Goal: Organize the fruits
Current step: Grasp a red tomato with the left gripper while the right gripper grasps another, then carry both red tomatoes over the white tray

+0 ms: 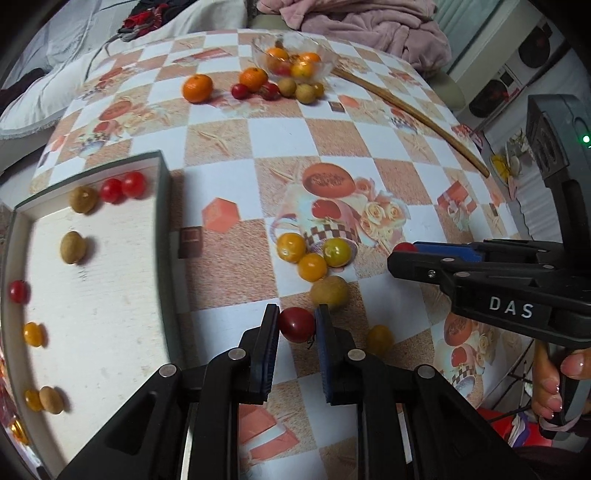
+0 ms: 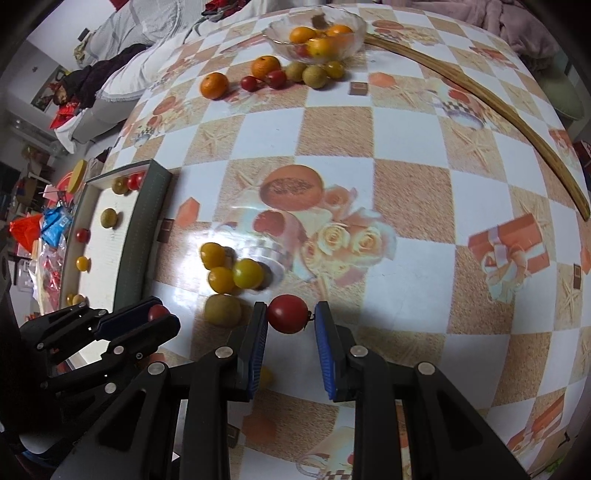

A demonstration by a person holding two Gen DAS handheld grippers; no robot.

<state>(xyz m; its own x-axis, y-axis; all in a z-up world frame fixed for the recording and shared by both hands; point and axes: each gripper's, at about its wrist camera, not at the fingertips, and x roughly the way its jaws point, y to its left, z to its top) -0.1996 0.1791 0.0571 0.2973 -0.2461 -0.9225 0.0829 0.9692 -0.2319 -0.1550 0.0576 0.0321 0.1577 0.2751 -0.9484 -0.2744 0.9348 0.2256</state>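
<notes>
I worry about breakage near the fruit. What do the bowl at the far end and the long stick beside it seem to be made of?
The bowl looks like clear glass: fruit shows through its glossy, scalloped wall. The stick looks like wood or bamboo: matte tan with a darker edge; which one is unclear.

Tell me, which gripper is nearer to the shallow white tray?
Left. The left gripper, shut on a red cherry tomato, is beside the tray; the right gripper is farther away.
</notes>
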